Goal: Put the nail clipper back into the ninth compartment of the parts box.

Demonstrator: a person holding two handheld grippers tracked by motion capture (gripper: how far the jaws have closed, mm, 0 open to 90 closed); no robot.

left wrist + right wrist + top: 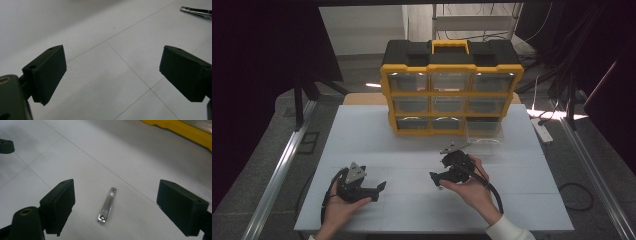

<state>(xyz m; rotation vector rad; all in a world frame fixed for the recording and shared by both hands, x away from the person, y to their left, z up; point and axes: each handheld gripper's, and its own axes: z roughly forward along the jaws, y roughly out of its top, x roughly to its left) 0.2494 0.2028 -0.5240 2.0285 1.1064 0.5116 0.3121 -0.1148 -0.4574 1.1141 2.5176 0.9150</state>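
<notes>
High view: white table, a yellow-and-black drawer organizer standing upright at its far edge, three rows of clear drawers; the bottom-right slot looks empty, and a clear drawer seems to sit on the table just in front of it, though faint and hard to make out. Left gripper held low at the near left of the table, in the person's left hand, jaws spread, nothing between them. Right gripper near the table's middle, in the right hand, pointing left and toward the near edge; the nail clipper is too small to pick out here. Left gripper view: both black jaws wide apart over bare table, released, holding nothing; the nail clipper lies flat well beyond, at the upper right corner. Right gripper view: jaws wide apart, released; the nail clipper lies flat on the table between and just ahead of them, touching neither, long axis running roughly away from the camera. Yellow base of the organizer at the top right; tip of the left gripper's jaw at the far left edge.
</notes>
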